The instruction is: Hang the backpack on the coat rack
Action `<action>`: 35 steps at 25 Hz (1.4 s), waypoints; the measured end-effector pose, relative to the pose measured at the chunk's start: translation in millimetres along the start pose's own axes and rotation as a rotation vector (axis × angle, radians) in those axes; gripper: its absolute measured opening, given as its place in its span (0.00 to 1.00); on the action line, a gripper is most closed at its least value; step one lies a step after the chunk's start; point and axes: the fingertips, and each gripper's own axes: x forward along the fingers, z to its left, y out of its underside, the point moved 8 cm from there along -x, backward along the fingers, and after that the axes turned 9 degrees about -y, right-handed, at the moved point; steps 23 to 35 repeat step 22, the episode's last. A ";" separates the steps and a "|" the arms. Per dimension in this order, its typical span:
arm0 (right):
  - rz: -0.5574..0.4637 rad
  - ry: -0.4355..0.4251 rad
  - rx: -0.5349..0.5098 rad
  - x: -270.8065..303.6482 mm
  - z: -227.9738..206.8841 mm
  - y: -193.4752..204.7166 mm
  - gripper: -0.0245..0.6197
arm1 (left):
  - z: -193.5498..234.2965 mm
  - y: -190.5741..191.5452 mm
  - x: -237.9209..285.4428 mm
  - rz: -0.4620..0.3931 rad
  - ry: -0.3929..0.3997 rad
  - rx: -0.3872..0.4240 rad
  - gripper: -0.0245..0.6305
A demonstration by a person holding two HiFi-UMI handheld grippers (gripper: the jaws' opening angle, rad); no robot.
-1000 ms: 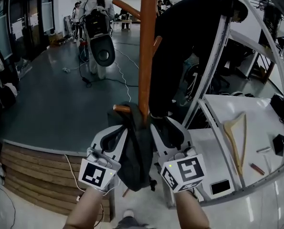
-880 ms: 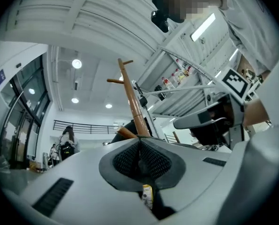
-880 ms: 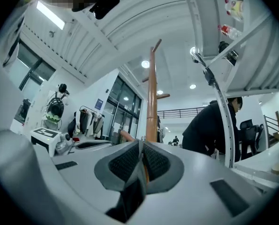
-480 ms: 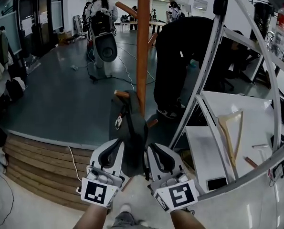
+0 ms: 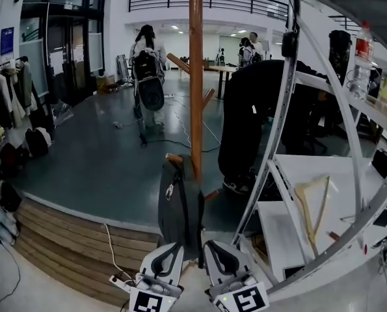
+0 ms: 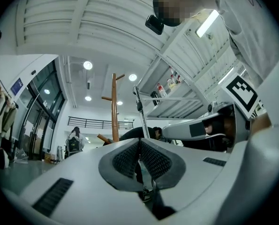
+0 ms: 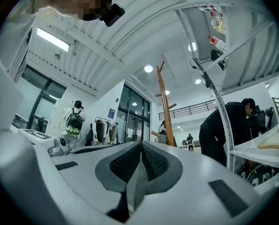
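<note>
1. Backpack [image 5: 180,203] is hanging from the lowest peg [image 5: 174,158] of the coat rack [image 5: 196,77], on the pole's left side in head view. Its top is sitting at the peg and its body is dangling straight down, so the peg is prob. taking all the weight.
2. Left gripper [image 5: 172,251] is sitting low, just in front of the pack's bottom end. Jaws are clenched together w/ nothing betw. the pads.
3. Right gripper [image 5: 213,249] is sitting beside it. Its jaws have just been closing and are now pressing pad to pad, empty.
4. Both are pointing twd the rack, one each side of the pack's lower end. Can't tell if the tips are touching fabric.
5. Hang step is looking done. The pack appears to be needing no support from either tong.
</note>
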 end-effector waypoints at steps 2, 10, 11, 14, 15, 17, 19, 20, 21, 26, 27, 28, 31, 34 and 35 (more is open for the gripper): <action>0.003 0.001 -0.003 -1.8 2.1 -2.2 0.08 | 0.1 -3.9 -1.3 -0.001 0.000 0.002 0.07; -0.009 0.013 -0.020 6.9 12.0 -14.9 0.08 | 2.7 -15.8 -7.6 0.007 0.000 -0.009 0.07; -0.014 0.015 -0.019 9.4 13.7 -15.9 0.08 | 4.0 -16.1 -8.0 0.009 0.000 -0.013 0.07; -0.022 0.020 -0.006 15.8 19.5 -16.8 0.08 | 8.1 -15.8 -8.2 0.010 0.010 -0.012 0.07; -0.020 0.022 -0.007 17.0 20.9 -16.6 0.08 | 9.5 -15.6 -8.1 0.011 0.013 -0.013 0.07; -0.017 0.025 -0.011 19.6 23.5 -16.4 0.08 | 12.7 -15.6 -7.8 0.010 0.013 -0.024 0.07; -0.018 0.025 -0.014 22.7 25.5 -16.3 0.08 | 16.2 -16.1 -7.3 0.003 0.014 -0.025 0.07; -0.019 0.025 -0.015 24.3 26.2 -16.1 0.08 | 17.7 -16.3 -7.1 -0.001 0.017 -0.021 0.07; -0.020 0.025 -0.015 25.9 26.9 -15.9 0.08 | 19.2 -16.3 -7.1 -0.003 0.019 -0.018 0.07; -0.021 0.026 -0.016 27.5 27.6 -15.7 0.08 | 20.7 -16.2 -7.0 -0.005 0.022 -0.014 0.07; -0.021 0.026 -0.016 27.5 27.6 -15.7 0.08 | 20.7 -16.2 -7.0 -0.005 0.022 -0.014 0.07; -0.021 0.026 -0.016 27.5 27.6 -15.7 0.08 | 20.7 -16.2 -7.0 -0.005 0.022 -0.014 0.07; -0.021 0.026 -0.016 27.5 27.6 -15.7 0.08 | 20.7 -16.2 -7.0 -0.005 0.022 -0.014 0.07; -0.021 0.026 -0.016 27.5 27.6 -15.7 0.08 | 20.7 -16.2 -7.0 -0.005 0.022 -0.014 0.07; -0.021 0.026 -0.016 27.5 27.6 -15.7 0.08 | 20.7 -16.2 -7.0 -0.005 0.022 -0.014 0.07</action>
